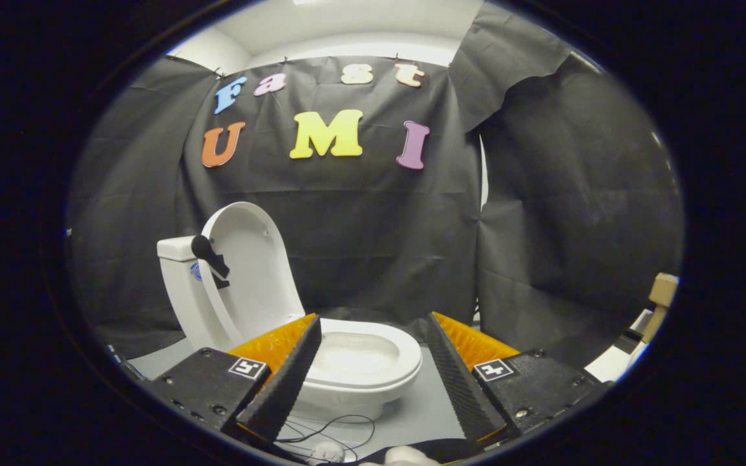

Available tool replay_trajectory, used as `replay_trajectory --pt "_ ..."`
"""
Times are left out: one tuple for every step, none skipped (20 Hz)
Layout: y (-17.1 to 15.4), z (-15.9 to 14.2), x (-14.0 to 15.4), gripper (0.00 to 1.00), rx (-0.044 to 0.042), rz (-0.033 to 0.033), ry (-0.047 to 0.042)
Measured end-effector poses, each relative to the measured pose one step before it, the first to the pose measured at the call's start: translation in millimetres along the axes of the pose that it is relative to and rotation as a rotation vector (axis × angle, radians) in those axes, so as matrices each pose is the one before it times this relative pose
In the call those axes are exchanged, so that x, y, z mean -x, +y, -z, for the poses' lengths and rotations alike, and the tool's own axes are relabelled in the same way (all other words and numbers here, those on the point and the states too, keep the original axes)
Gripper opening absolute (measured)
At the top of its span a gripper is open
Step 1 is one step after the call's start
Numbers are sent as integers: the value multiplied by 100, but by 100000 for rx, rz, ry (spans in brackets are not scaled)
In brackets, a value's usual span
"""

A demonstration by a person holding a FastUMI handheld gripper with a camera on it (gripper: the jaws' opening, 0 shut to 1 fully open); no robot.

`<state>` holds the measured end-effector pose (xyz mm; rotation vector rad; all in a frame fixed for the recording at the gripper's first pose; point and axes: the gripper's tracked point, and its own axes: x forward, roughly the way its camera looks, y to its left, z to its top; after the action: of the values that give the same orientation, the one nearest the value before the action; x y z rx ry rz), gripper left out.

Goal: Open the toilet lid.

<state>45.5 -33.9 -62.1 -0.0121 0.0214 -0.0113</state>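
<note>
A small white toilet stands on the grey floor just ahead of my fingers. Its lid is raised upright and leans back against the white tank. A black flush lever sticks out from the tank's side. The seat ring and the bowl lie exposed, partly behind my left finger. My gripper is open, its fingers spread wide, and nothing is held between them.
Black cloth hangs behind the toilet and to the right. A thin black cable lies on the grey floor in front of the bowl. A brown cardboard box sits at the far right.
</note>
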Motion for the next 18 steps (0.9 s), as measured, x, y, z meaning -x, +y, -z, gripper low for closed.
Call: replay_trajectory --pt "-79 -7 37 100 55 357 -363" --pt "15 32 -61 100 283 88 -205" --pt "78 116 -9 100 159 -41 328" --pt "236 118 2 100 -209 -750 551" --pt "286 289 -73 100 -575 -770 1110" --pt "65 264 63 100 -366 -504 675" --pt "108 86 -7 100 145 -366 -165" --pt "-88 40 -6 100 770 422 -229" --pt "-257 160 -46 100 497 870 44" --pt "-215 -67 -5 100 -638 623 -277" --pt "-154 -205 2 100 -1293 200 56" --pt "-167 -101 -33 100 -1589 328 430" --pt "-145 -126 -37 100 -1377 -150 380" --pt "-224 -491 64 100 -458 463 -1288" --pt "-369 -518 26 100 696 806 -1685" --pt "-232 -137 26 100 1017 518 -773" --pt "-351 -157 78 100 93 637 -452" --pt "-161 -222 109 100 -383 374 -379"
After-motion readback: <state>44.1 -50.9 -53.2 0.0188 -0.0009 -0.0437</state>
